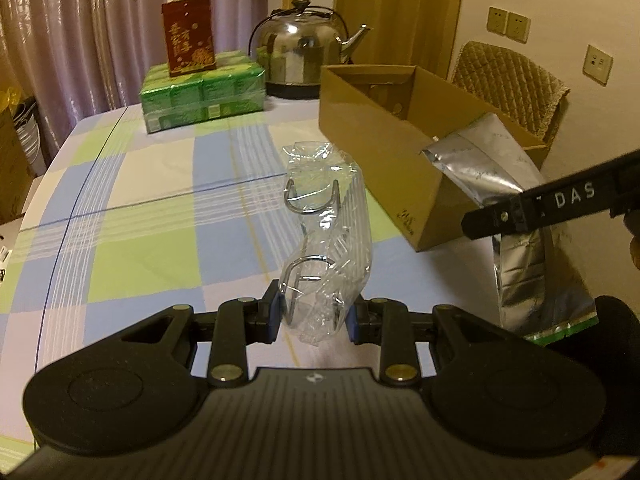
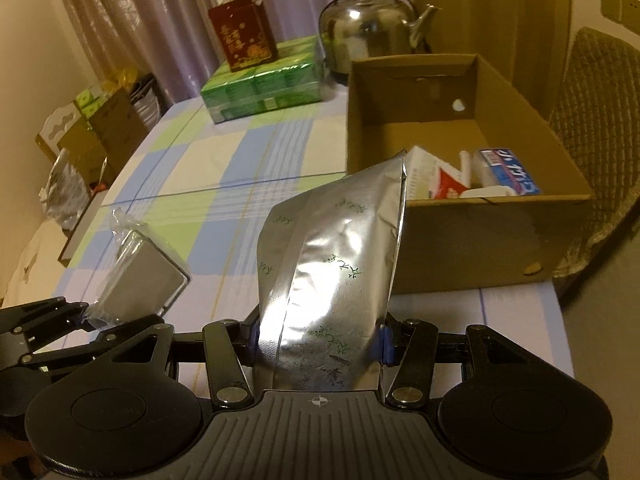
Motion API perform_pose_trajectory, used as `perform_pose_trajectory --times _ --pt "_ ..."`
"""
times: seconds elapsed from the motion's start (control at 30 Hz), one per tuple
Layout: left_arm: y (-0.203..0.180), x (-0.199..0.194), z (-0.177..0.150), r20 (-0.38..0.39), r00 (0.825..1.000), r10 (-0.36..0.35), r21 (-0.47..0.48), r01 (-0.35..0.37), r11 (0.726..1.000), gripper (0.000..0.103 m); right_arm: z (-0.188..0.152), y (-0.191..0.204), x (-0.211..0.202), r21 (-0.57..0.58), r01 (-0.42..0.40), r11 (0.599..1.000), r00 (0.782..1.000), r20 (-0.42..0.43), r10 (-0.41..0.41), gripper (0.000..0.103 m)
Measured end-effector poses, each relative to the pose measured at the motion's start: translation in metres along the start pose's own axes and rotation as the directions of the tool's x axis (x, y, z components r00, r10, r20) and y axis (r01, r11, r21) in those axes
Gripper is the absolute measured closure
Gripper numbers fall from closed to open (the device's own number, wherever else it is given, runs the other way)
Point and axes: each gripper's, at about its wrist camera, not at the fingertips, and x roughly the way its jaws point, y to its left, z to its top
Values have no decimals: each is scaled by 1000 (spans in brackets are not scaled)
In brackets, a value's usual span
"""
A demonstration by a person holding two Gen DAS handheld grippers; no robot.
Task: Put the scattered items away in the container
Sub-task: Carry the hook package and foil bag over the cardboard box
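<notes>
- The left gripper [image 1: 314, 316] was clenched on a clear packet [image 1: 326, 240], its blue pads pressing the packet's lower end from both sides.
- Inside the clear wrap sat metal hooks [image 1: 310, 198]; from the right wrist view the same packet [image 2: 140, 276] showed a flat grey plate through the plastic.
- The packet was raised off the table [image 1: 160, 184], leaning up and away from the gripper, with its top near the box's near corner.
- The right gripper [image 2: 318, 340] grasped a silver pouch [image 2: 332, 264] by its lower part, pads tight on both edges.
- The pouch stood upright above the checked cloth, its top corner overlapping the left wall of the box [image 2: 500, 224] in the right wrist view.
- In the left wrist view the pouch [image 1: 480, 168] hung just in front of the box [image 1: 360, 120].
- The open box lay at the table's right side and held a few cartons [image 2: 508, 172] at its near end.
- Behind it stood a kettle [image 1: 302, 48]; to its left a green pack [image 1: 202, 94] with a red carton [image 1: 188, 36] on top.
</notes>
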Motion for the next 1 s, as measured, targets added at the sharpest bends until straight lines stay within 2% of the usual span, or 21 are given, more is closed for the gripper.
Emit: perform_pose_trajectory --times 0.67,1.0 --pt "-35 -3 15 14 998 -60 37 60 998 77 -5 -42 -35 67 44 997 997 52 -48 54" --pt "-48 6 45 43 993 -107 46 105 993 77 21 -62 -51 56 74 996 992 103 -79 54"
